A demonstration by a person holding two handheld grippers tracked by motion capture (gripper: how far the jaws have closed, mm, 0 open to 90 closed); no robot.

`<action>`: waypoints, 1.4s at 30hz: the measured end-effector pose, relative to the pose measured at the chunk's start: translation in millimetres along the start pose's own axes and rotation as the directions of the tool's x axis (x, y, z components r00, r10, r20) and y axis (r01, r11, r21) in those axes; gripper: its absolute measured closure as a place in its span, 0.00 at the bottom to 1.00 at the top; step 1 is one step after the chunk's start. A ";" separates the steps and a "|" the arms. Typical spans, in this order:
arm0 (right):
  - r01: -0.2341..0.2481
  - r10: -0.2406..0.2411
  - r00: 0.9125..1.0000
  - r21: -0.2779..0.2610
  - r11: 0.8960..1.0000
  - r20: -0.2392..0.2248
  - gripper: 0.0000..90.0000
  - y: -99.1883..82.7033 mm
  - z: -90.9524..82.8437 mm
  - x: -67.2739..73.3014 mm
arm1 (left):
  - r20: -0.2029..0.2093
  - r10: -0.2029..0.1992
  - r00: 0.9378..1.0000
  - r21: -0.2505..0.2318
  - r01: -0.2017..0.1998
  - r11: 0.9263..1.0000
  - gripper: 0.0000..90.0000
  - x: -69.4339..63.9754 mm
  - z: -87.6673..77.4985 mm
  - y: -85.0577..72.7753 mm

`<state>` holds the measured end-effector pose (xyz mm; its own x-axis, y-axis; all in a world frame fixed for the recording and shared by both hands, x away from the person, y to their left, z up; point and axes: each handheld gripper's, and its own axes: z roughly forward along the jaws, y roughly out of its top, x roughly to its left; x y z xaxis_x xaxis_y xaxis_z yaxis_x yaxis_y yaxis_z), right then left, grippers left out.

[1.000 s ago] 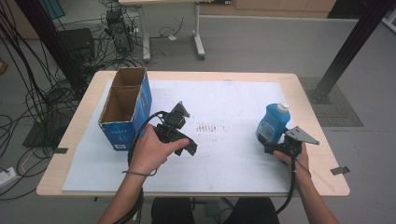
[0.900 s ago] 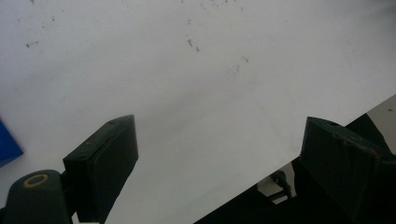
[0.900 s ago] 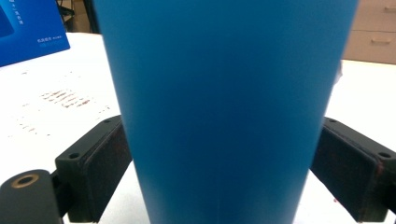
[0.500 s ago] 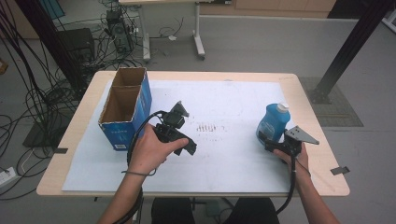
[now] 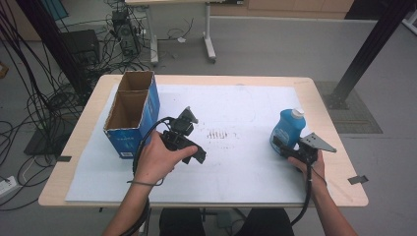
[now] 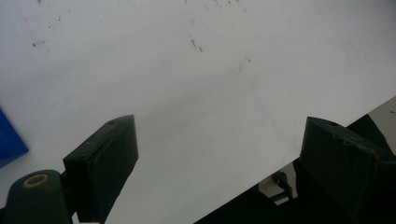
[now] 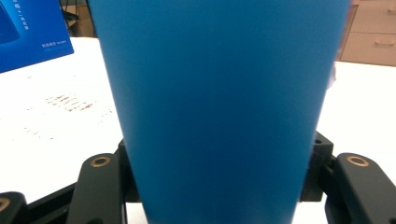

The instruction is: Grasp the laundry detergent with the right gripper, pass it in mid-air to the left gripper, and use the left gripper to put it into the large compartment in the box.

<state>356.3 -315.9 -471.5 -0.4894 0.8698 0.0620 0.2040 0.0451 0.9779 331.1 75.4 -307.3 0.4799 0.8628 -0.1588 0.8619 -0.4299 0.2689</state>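
— High view first: we see the blue bottle [image 5: 286, 129] standing upright near the right edge of the counter [image 5: 196, 81], on the white sheet [image 5: 236, 172], white cap on top. Our right tongs [image 5: 281, 146] sit at its base.

— Agreed. Are they gripping it?

— Right gripper view says yes: the bottle [image 7: 219, 107] sits between the two black jaws, its blue body pressed on both sides. Those jaws have just been closing, with the bottle between them, and now we read them as clenched on it.

— And our left tongs [image 5: 191, 147]?

— Released. In the left gripper view the jaws stand wide apart over the bare sheet [image 6: 196, 84], nothing between them. From above they hang just right of the open cardboard box [image 5: 132, 113], which stands at the counter's left side, well apart from the bottle.

— Anything between the two hands?

— Some small dark marks [image 5: 216, 134] on the sheet, about midway.
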 end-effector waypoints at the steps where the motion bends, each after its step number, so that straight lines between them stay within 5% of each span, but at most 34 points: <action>1: -0.014 0.014 1.000 0.012 1.000 -0.002 0.42 0.0 -0.8 1.4 | 0.000 0.000 1.000 0.000 0.000 1.000 0.13 0.2 0.0 0.0; 42: 0.000 0.000 1.000 0.001 1.000 0.007 0.44 -1.3 -1.2 2.2 | 0.005 0.009 1.000 -0.002 -0.009 1.000 0.13 -4.1 0.6 0.2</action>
<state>354.0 -314.7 -472.4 -0.4838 0.8731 0.0604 0.2046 0.0457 0.9778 329.5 71.6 -307.2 0.4885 0.8576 -0.1610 0.8573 -0.4373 0.2719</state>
